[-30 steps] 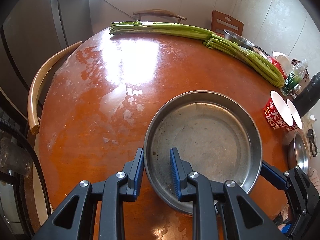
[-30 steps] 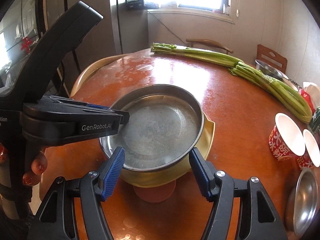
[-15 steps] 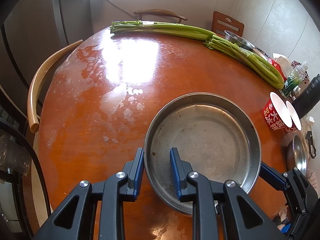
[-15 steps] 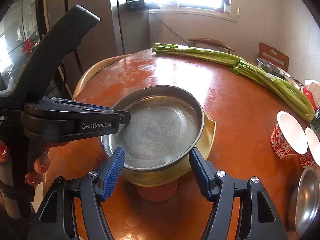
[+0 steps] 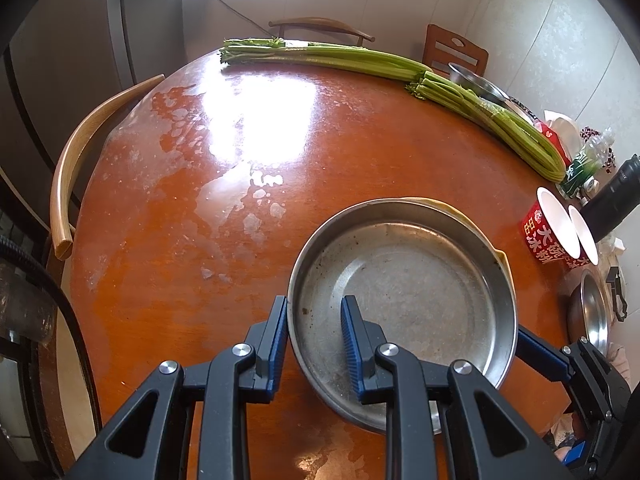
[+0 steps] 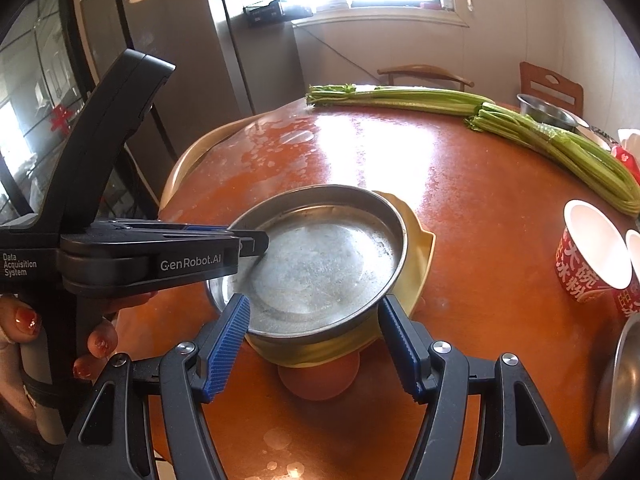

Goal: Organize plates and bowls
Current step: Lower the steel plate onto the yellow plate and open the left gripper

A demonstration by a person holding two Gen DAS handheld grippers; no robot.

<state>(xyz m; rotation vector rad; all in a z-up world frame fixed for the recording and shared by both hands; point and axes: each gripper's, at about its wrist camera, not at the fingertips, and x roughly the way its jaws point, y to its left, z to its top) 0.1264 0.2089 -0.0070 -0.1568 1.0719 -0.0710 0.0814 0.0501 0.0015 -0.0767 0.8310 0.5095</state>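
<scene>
A round steel plate (image 5: 404,292) (image 6: 320,264) rests in a yellow bowl (image 6: 416,264) on the round wooden table (image 5: 240,200). The bowl's rim (image 5: 440,205) shows behind the plate in the left wrist view. My left gripper (image 5: 316,328) straddles the plate's near-left rim, one finger inside and one outside, with a gap left; whether the pads press the rim is unclear. In the right wrist view the left gripper (image 6: 256,242) reaches in from the left. My right gripper (image 6: 316,338) is open, its fingers either side of the bowl's near edge.
Two celery bunches (image 5: 400,68) lie along the far table edge. Red paper cups (image 6: 592,256) and a steel bowl (image 6: 624,384) sit at the right. Another steel bowl (image 6: 548,112) is at the far right. Chairs (image 5: 92,152) surround the table.
Both grippers and the plate have barely moved; the views shifted slightly. The left fingers stay at the same spacing on the rim.
</scene>
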